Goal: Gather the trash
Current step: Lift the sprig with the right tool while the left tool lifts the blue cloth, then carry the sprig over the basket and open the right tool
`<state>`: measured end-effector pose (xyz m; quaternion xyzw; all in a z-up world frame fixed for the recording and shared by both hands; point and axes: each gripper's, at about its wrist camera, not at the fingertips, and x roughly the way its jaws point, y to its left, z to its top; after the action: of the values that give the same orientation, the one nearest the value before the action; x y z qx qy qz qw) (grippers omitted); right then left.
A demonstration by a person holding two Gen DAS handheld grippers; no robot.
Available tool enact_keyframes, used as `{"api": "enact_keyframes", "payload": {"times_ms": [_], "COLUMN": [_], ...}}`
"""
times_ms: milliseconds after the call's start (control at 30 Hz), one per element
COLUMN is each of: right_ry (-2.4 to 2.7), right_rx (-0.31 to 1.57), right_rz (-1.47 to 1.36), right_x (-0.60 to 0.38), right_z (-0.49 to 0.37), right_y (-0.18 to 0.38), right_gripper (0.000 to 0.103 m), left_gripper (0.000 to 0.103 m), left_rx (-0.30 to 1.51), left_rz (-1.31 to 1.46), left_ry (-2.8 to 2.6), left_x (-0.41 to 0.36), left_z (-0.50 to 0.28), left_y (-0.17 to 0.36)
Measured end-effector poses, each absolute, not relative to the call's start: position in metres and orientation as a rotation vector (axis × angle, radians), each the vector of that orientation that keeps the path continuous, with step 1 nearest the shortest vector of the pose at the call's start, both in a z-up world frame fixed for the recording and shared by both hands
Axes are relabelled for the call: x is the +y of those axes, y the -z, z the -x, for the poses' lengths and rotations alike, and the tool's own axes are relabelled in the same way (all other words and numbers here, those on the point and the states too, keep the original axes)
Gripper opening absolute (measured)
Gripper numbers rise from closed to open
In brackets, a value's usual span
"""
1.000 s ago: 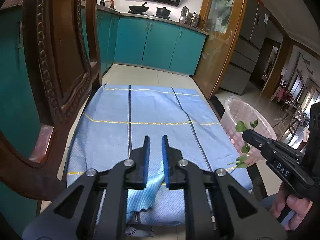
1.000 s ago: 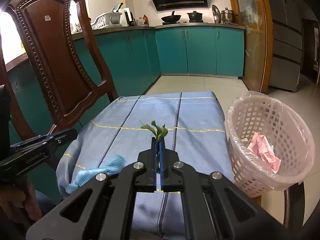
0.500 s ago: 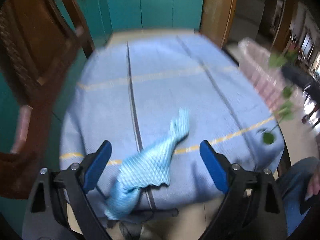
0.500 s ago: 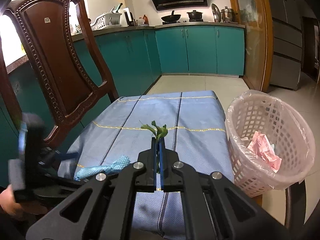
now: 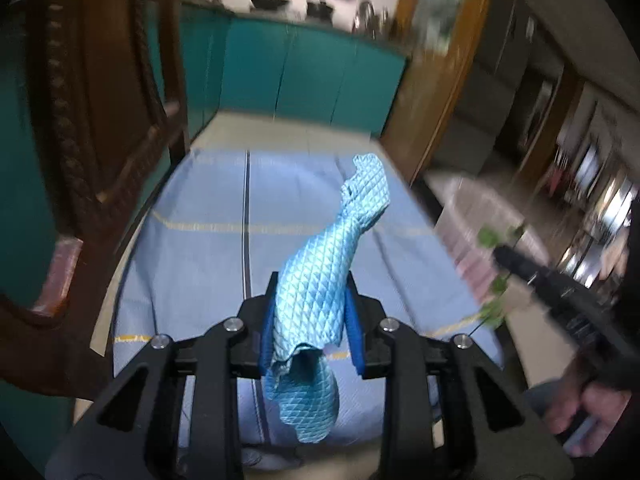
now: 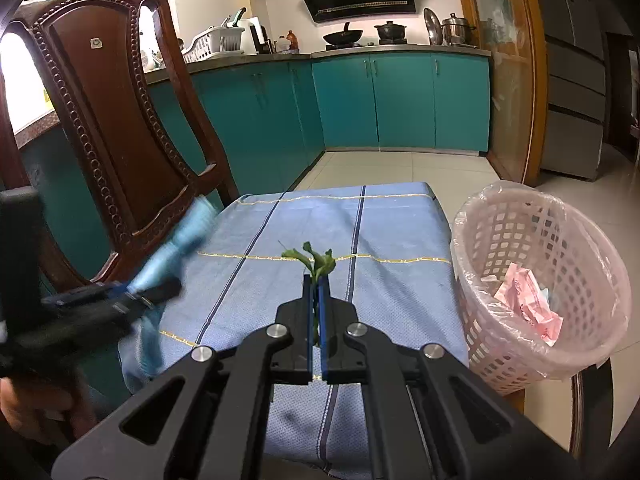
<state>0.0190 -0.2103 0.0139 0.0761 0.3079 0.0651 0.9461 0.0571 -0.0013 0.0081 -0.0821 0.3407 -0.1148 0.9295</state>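
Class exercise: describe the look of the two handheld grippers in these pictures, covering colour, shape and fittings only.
Both the left gripper and the right gripper are matte black, with angular linkage arms pierced by triangular cut-outs and joined by round silver bolts. Each ends in two flat fingers faced with blue pads. Seen from the side, the body is a dark, pistol-like handle. No cables show.

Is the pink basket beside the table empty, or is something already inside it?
Not empty: crumpled pink paper lies inside the pink basket.

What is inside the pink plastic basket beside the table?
The pink lattice plastic basket, lined with a clear bag, holds crumpled pink paper and a bluish scrap beside it. Whatever lies beneath that paper is hidden.
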Motion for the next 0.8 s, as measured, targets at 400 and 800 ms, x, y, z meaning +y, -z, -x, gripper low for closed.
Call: {"api": "enact_keyframes", "payload": {"times_ms": [400, 800], "right_ry": [0.193, 0.354], "right_rx": [0.463, 0.299], "right_rz": [-0.284, -0.613], "right_x": [-0.33, -0.39], "right_z": [-0.035, 0.036], "right_y": [-0.05, -0.037], "right_gripper": [0.007, 0.1], "left_gripper": [0.031, 0.031], "left_rx": [0.699, 0.745], "left_rz": [0.174, 0.144], "left_ry": [0.249, 0.291], "left_x": [-0.006, -0.024], "left_z": [-0.062, -0.069], "left_y": [-0.009, -0.006]}}
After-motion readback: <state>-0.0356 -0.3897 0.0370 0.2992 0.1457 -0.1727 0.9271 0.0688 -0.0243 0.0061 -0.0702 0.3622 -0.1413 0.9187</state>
